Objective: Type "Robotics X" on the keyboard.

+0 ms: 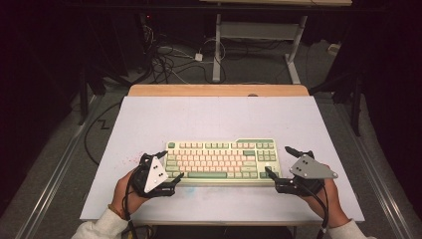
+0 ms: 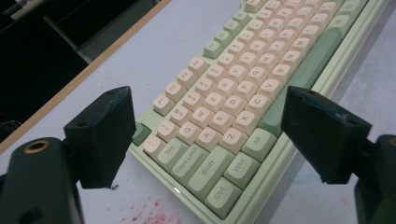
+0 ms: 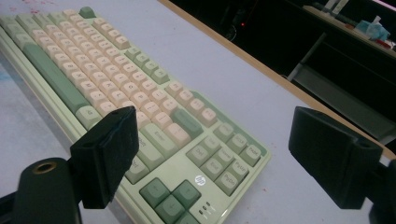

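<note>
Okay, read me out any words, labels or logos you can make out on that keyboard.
"Tab", "Caps Lock", "Shift", "Ctrl", "Win", "Alt": green keys at the keyboard left end.
"Q W E R", "A", "Z X C V": cream letter keys.
"hp" logo: above the arrow keys.
Navigation-cluster legends: too blurred to read.

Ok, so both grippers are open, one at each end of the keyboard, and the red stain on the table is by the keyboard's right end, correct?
Not quite. The red stain lies by the left end of the keyboard, near the left gripper, as the high view shows. The rest holds: both grippers are open, the right gripper at the other end.
</note>
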A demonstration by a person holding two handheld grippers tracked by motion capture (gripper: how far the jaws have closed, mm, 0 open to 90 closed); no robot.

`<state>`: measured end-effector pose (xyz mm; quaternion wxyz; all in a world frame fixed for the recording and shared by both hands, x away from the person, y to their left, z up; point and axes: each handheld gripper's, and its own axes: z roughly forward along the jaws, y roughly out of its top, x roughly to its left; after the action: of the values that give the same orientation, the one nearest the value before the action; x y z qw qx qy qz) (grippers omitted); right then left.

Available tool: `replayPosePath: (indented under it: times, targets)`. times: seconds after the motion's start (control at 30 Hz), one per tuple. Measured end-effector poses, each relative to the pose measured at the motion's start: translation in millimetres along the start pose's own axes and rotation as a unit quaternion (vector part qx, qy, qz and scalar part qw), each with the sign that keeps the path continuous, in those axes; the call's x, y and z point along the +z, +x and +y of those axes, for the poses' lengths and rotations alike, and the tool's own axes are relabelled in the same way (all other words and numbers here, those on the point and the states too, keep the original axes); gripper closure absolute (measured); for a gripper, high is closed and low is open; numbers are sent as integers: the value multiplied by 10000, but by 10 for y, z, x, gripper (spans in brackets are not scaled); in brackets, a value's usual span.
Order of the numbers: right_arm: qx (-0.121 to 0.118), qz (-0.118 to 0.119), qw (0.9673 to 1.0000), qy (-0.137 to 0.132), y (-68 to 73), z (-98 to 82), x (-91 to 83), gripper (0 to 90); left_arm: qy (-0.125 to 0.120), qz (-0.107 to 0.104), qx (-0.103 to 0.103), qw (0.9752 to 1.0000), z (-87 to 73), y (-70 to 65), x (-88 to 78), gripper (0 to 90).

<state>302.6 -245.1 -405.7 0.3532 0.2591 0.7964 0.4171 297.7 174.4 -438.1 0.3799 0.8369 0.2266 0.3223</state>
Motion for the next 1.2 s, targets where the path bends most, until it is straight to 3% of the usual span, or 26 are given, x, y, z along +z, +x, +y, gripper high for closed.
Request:
replayPosePath:
  times: [0.43, 0.93, 1.2]
  targets:
    - [42, -70, 10000, 32, -49, -109, -75, 164, 86, 54, 9, 9999, -131, -8, -60, 176]
    - [83, -287, 9995, 88, -126, -306, -184, 160, 272, 66, -129, 9995, -332, -9, -93, 176]
    - [315, -431, 9985, 138, -192, -477, -253, 160, 350, 19, -221, 9991, -429, 0, -108, 176]
